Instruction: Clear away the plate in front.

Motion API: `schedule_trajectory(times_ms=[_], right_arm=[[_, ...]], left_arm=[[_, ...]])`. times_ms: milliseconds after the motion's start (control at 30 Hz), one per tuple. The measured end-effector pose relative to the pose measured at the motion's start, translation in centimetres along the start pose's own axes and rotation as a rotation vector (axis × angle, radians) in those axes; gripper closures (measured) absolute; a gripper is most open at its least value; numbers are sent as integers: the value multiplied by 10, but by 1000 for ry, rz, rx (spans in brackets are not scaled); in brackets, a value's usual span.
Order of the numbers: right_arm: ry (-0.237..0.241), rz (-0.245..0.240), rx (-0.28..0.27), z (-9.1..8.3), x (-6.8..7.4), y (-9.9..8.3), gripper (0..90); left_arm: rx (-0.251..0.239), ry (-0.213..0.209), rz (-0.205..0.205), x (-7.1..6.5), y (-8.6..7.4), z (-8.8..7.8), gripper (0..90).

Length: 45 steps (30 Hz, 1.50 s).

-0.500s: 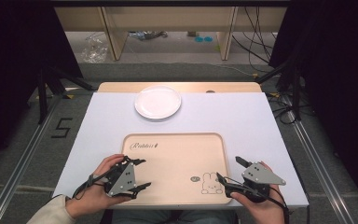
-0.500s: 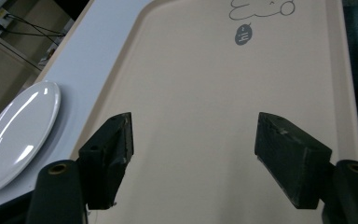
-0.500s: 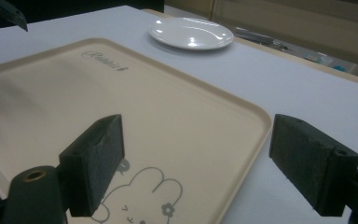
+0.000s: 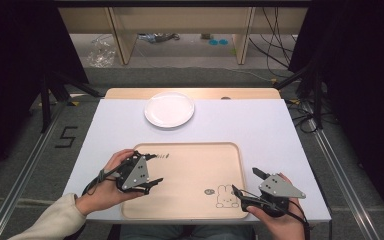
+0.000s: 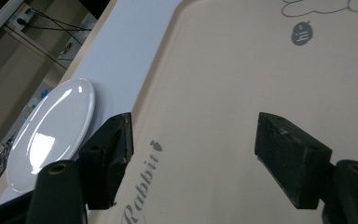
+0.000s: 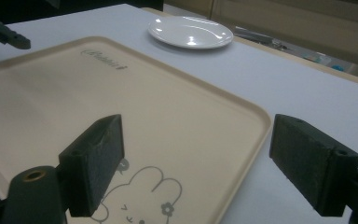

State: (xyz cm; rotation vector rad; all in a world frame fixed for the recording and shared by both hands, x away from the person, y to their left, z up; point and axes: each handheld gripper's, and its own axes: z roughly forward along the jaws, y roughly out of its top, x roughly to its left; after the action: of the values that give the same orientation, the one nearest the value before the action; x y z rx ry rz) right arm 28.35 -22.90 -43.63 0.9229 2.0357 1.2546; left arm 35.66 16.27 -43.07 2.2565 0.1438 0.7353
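At the middle of the frame: beige tray (image 4: 190, 165) on the white table (image 4: 260, 130)
Plate (image 4: 169, 109): above the tray, apart
Left gripper (image 4: 155, 169): lower left, jaws wide, holding nothing
Right gripper (image 4: 246, 183): lower right, jaws wide, holding nothing

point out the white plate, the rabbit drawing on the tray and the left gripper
white plate (image 4: 169, 110), high view, centre of its dish
rabbit drawing (image 4: 226, 196), high view, the rabbit's body near the tray's front right corner
left gripper (image 4: 154, 170), high view, midway between its open jaw tips
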Motion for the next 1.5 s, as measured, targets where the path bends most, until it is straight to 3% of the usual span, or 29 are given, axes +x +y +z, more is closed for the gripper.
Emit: schedule_trajectory(times_ms=[167, 267, 700, 1067, 1267, 1500], right_arm=[[11, 16, 13, 0, 2, 0, 188], [3, -1, 2, 1, 1, 0, 188], [8, 2, 7, 1, 1, 0, 188], [8, 0, 9, 1, 1, 0, 188], [8, -1, 9, 1, 1, 0, 188], [10, 2, 9, 1, 1, 0, 188]], left_arm=[[17, 17, 10, 14, 2, 6, 279], [27, 32, 7, 23, 2, 12, 281], [85, 60, 8, 49, -4, 34, 288], [116, 65, 8, 62, -4, 54, 293], [143, 82, 46, 72, -3, 71, 296], [153, 83, 42, 77, -1, 82, 301]])
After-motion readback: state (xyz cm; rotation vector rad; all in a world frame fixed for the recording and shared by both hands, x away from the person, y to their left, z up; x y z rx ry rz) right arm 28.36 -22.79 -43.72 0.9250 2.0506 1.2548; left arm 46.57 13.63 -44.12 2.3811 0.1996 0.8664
